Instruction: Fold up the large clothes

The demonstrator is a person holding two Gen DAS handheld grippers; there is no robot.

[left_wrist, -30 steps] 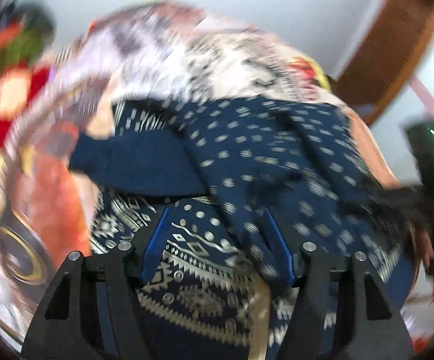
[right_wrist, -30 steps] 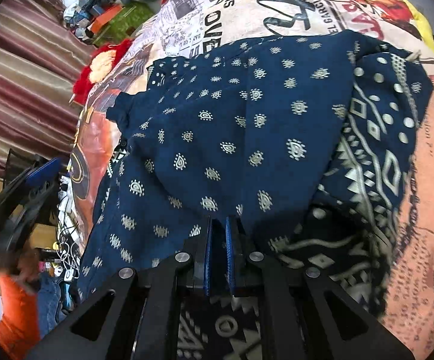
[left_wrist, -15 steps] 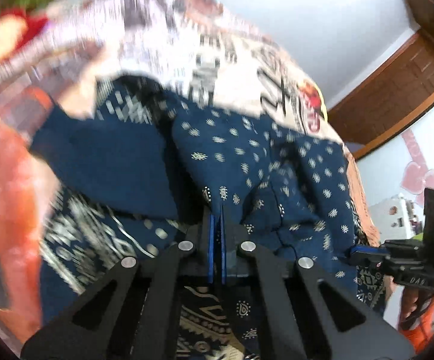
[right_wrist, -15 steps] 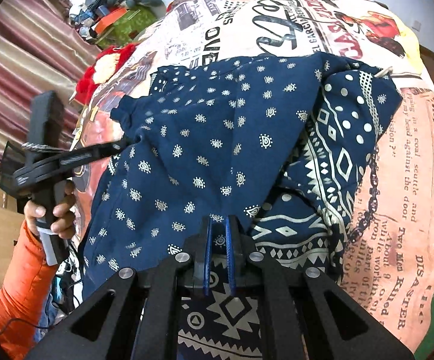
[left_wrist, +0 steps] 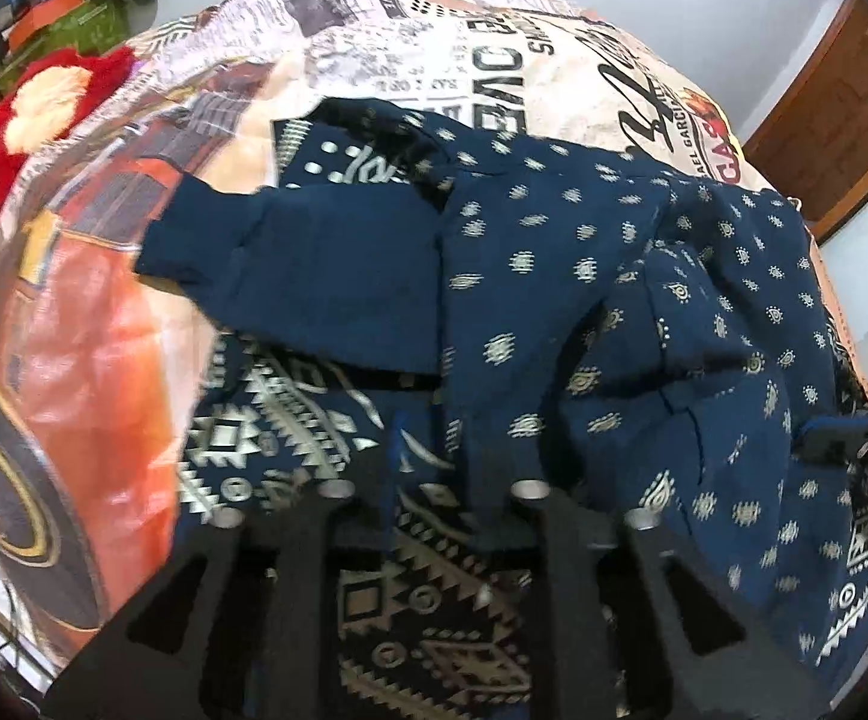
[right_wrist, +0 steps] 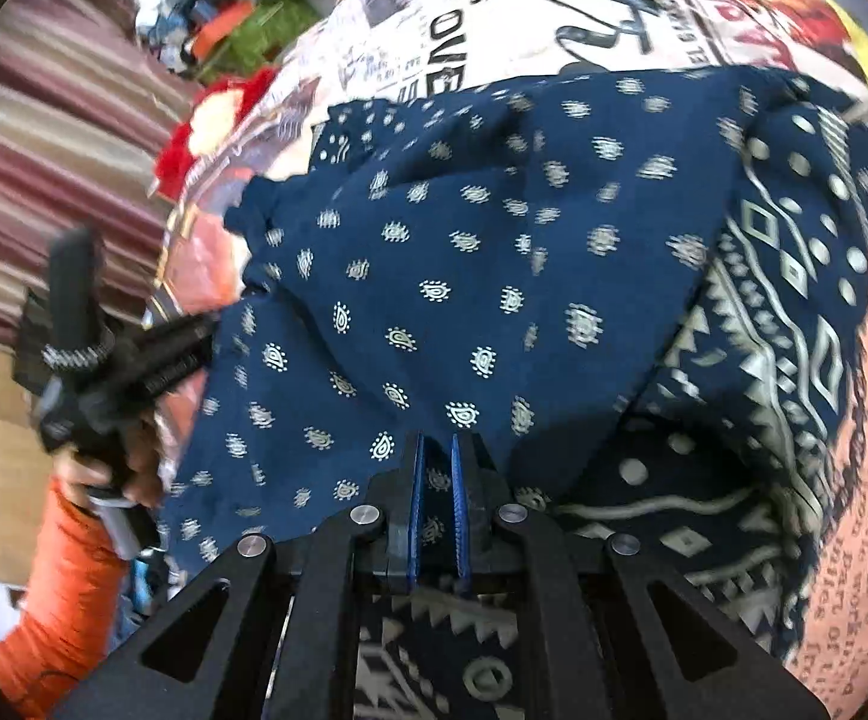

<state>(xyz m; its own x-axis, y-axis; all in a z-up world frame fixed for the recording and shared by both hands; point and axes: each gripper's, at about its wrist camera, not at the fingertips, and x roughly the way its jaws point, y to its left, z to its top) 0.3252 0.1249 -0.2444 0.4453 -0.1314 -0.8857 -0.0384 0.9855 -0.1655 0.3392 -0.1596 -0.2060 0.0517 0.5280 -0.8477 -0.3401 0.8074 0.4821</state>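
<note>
Your right tongs [right_wrist: 436,468] pinch a fold of the navy garment [right_wrist: 493,252], which lies spread on the bed [left_wrist: 92,324]. Your left tongs [left_wrist: 434,450] are opening, cloth still between the jaws. Risk: blurred motion may drag the folded layer askew. The sleeve edge [left_wrist: 164,240] overhangs bare cover; open room lies left.

Left tongs [left_wrist: 434,450] pointed steeply down, jaws opening, cloth between them, pads blurred. Right tongs [right_wrist: 437,474] also pointed steeply down, jaws nearly together, pinching a cloth fold. Left hand [right_wrist: 113,468] gripped its handle; orange sleeve [right_wrist: 56,594].
</note>
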